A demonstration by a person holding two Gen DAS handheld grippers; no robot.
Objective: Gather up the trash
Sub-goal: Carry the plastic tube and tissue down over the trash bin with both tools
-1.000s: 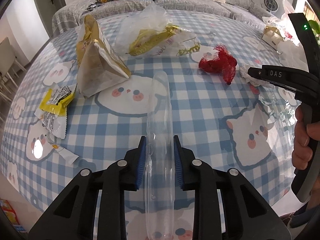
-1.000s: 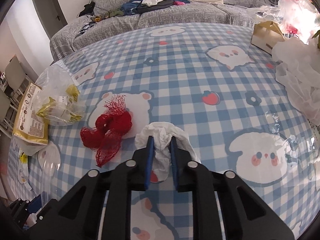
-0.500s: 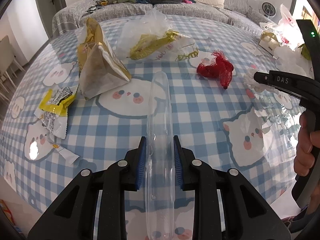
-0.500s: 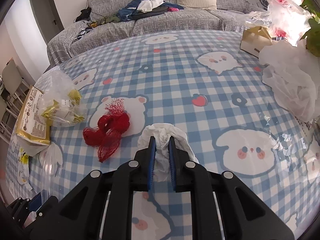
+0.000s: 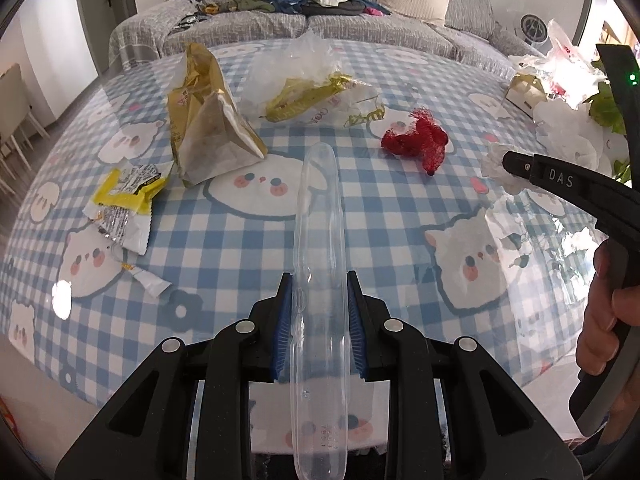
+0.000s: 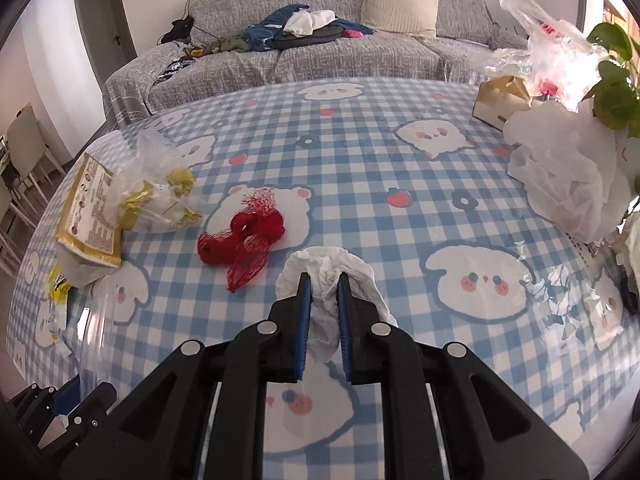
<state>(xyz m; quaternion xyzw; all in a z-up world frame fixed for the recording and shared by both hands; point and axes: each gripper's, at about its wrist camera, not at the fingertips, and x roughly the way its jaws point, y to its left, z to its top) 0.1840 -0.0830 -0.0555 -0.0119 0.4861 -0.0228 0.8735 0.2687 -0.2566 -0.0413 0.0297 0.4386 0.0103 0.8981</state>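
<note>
My left gripper [image 5: 319, 286] is shut on a long clear plastic case [image 5: 318, 216] held above the table. My right gripper [image 6: 323, 282] is shut on a crumpled white tissue [image 6: 326, 270], lifted off the table; it shows in the left wrist view [image 5: 498, 164] at the right. A red mesh net [image 6: 242, 236] lies left of the tissue, also in the left wrist view [image 5: 416, 142]. A brown paper bag [image 5: 208, 136], a clear bag with yellow wrappers [image 5: 312, 84] and a yellow torn wrapper [image 5: 126, 196] lie on the left half.
The round table has a blue checked cloth [image 6: 360, 168] under glass. White plastic bags [image 6: 568, 172], a small box [image 6: 500, 100] and a plant [image 6: 612, 76] stand at the right edge. A grey sofa [image 6: 320, 40] with clothes is behind. Chairs [image 6: 28, 152] are left.
Both grippers have risen and drawn back a little from the table. The right gripper has lifted the tissue. The left keeps its hold on the clear case.
</note>
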